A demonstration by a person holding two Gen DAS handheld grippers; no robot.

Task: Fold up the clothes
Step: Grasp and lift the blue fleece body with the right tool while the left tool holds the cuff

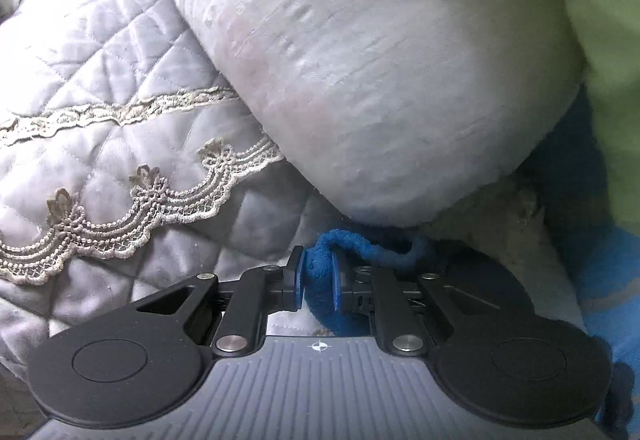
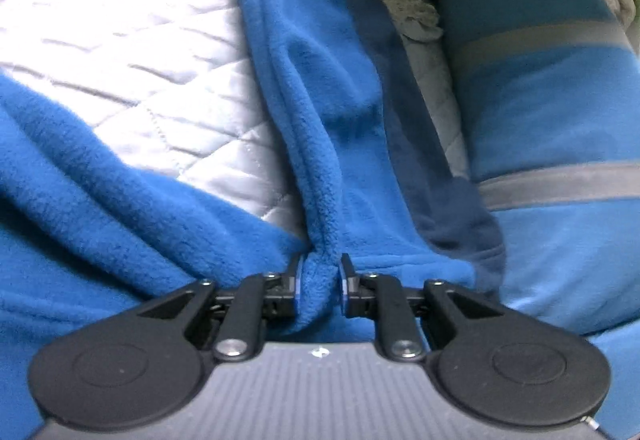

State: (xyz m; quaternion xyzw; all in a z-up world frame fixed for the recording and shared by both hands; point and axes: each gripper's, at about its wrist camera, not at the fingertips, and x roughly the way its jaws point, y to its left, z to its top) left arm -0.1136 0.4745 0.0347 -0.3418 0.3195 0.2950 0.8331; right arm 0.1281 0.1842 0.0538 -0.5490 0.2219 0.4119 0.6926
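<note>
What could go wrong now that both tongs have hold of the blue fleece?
The left tongs pinch only a thin rolled edge of the blue fleece, so it may slip free under tension. That edge runs under the white pillow, which could drag. The right tongs hold a bunched ridge, risking an uneven fold.

The left gripper (image 1: 318, 282) and the right gripper (image 2: 320, 286) are built alike: two round black discs are set at the sides of a grey ribbed body, which is marked at its front edge with a small white cross-in-circle. Black angled linkage arms are joined by silver pivot screws, with smaller screws nearer the tips. Thin blue pads (image 1: 297, 286) are carried on the black fingers
</note>
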